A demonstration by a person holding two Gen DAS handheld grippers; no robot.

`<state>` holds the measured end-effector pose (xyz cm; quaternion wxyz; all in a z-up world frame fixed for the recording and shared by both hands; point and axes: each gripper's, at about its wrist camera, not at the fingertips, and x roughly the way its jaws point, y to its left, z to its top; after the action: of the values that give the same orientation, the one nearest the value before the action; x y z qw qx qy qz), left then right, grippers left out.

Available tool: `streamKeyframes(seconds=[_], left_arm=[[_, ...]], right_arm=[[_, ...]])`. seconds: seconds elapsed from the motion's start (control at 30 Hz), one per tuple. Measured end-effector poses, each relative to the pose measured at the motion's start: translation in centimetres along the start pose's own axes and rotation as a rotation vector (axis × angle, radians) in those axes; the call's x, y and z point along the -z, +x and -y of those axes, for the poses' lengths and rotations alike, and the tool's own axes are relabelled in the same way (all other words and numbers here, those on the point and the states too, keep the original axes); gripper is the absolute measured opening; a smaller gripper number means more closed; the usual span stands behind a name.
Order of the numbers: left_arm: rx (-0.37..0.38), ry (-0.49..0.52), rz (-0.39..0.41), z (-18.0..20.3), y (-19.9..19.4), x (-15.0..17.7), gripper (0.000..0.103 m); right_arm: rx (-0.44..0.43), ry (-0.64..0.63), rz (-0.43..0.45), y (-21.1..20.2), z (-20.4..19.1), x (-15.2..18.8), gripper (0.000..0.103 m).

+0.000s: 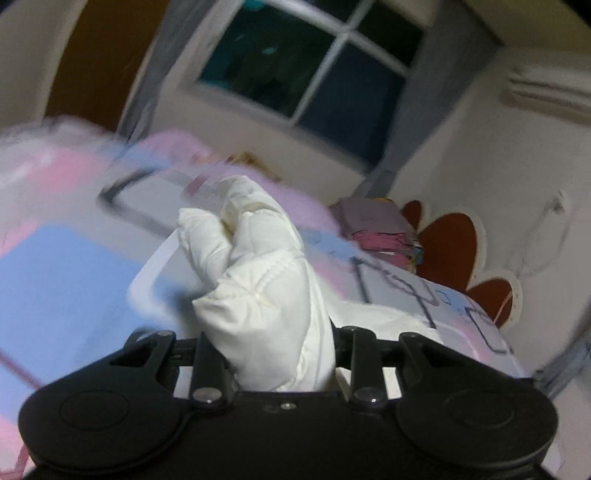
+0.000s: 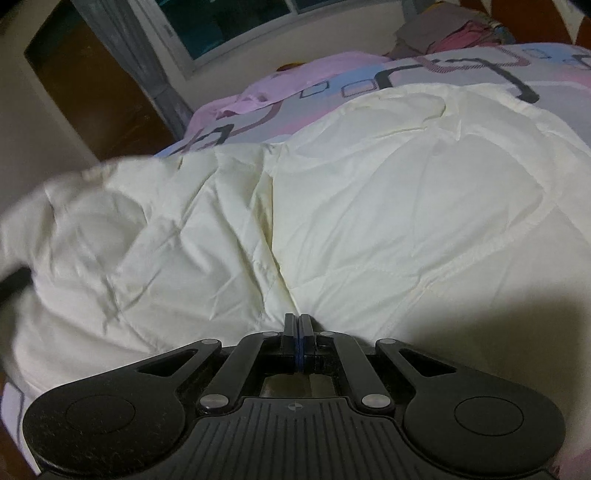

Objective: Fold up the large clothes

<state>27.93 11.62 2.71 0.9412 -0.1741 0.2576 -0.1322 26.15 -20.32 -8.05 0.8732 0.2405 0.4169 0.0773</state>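
Note:
A large cream quilted comforter (image 2: 369, 206) lies spread over the patterned bed, with a deep crease down its middle. My right gripper (image 2: 300, 325) is shut, its jaws pressed together at the comforter's near edge; whether cloth is pinched between them is hidden. My left gripper (image 1: 273, 354) is shut on a bunched corner of the same cream comforter (image 1: 258, 280), which stands up between its jaws and hides the fingertips. That corner is held raised above the bed.
The bed has a pink, blue and grey sheet (image 1: 66, 280) (image 2: 461, 70). A pile of folded clothes (image 1: 380, 229) (image 2: 443, 33) sits by the red flower headboard (image 1: 450, 251). A dark window (image 1: 310, 62) and grey curtains are behind. A brown wardrobe (image 2: 92, 85) stands at left.

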Motion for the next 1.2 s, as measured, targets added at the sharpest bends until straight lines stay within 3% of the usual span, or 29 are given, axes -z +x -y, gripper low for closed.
streamKeyframes(seconds=[0.17, 0.3, 0.43, 0.47, 0.5, 0.57, 0.63, 0.7, 0.8, 0.9, 1.0, 1.1, 1.17, 1.2], left_arm=[[0.025, 0.167, 0.03, 9.4, 0.4, -0.3, 0.03], [0.056, 0.294, 0.002, 17.1, 2.5, 1.3, 0.03], [0.114, 0.368, -0.125, 22.8, 6.7, 4.4, 0.034], [0.132, 0.377, -0.161, 23.9, 7.9, 5.4, 0.046], [0.166, 0.384, -0.21, 25.1, 9.3, 6.6, 0.07], [0.233, 0.344, -0.247, 25.9, 11.4, 8.8, 0.092], [0.227, 0.333, -0.317, 26.2, 13.9, 11.1, 0.089], [0.228, 0.331, -0.327, 26.6, 14.6, 12.2, 0.089], [0.252, 0.345, -0.346, 27.1, 13.9, 11.7, 0.091], [0.297, 0.323, -0.306, 27.1, 10.8, 9.6, 0.091], [0.328, 0.237, -0.213, 25.4, 7.3, 7.1, 0.091], [0.271, 0.165, -0.109, 22.1, 6.2, 4.9, 0.09], [0.195, 0.129, -0.078, 19.4, 7.2, 3.9, 0.087], [0.172, 0.107, -0.086, 18.3, 8.1, 3.5, 0.077]], right_arm=[[-0.1, 0.084, 0.087, -4.6, 4.5, -1.9, 0.001], [-0.103, 0.148, 0.145, -8.4, 10.2, -3.5, 0.001], [-0.057, 0.199, 0.172, -11.7, 16.0, -3.8, 0.001], [-0.041, 0.214, 0.178, -12.4, 17.5, -3.7, 0.001], [-0.029, 0.231, 0.178, -12.8, 18.7, -3.7, 0.001], [-0.011, 0.277, 0.163, -13.5, 21.3, -3.2, 0.001], [-0.003, 0.306, 0.155, -14.2, 23.0, -3.2, 0.001], [0.003, 0.303, 0.148, -14.7, 23.7, -3.1, 0.001], [0.005, 0.303, 0.157, -15.7, 23.9, -3.2, 0.001], [0.0, 0.308, 0.177, -16.4, 23.8, -3.5, 0.001], [-0.002, 0.305, 0.212, -17.1, 23.4, -4.3, 0.001], [-0.008, 0.288, 0.254, -17.9, 21.9, -5.1, 0.002], [-0.013, 0.262, 0.276, -18.1, 20.5, -5.9, 0.002], [-0.02, 0.243, 0.284, -18.1, 19.6, -6.4, 0.002]])
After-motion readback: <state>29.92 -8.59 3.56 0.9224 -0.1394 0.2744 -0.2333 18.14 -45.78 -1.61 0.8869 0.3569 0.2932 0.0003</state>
